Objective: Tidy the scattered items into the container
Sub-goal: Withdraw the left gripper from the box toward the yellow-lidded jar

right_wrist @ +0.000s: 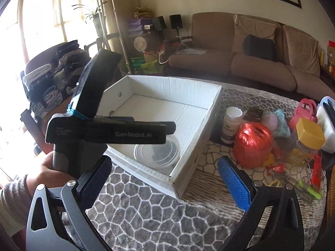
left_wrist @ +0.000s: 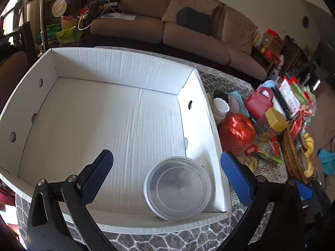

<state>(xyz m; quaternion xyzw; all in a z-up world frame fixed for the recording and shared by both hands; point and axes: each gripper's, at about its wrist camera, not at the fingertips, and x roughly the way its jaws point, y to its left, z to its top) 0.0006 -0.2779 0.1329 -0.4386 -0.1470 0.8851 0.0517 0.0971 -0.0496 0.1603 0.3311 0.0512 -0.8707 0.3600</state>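
Hovering over the white cardboard box (left_wrist: 117,113), left gripper (left_wrist: 165,159) is tilted down, jaws spread wide, nothing between the pads; clear round tub (left_wrist: 177,188) sits on the box floor in the near right corner, not touched. Right gripper (right_wrist: 163,167) is over the patterned tablecloth (right_wrist: 146,209) just outside the box's near corner, also angled down, jaws wide and empty. Right cam only: person's hand (right_wrist: 45,167) and grey sleeve (right_wrist: 12,196) on the left unit's handle, plus folded clothes stack (right_wrist: 48,83) by the window. Left cam only: wicker basket (left_wrist: 291,152) w/ bananas at table's far right. Count: 1 tub in box, 2 grippers; beside the box 1 white-cap bottle (right_wrist: 230,125), 1 red twine ball (right_wrist: 253,144), 1 yellow-lid jar (right_wrist: 307,140), 1 pink bag (left_wrist: 259,100), rest of the pile too jumbled to count.
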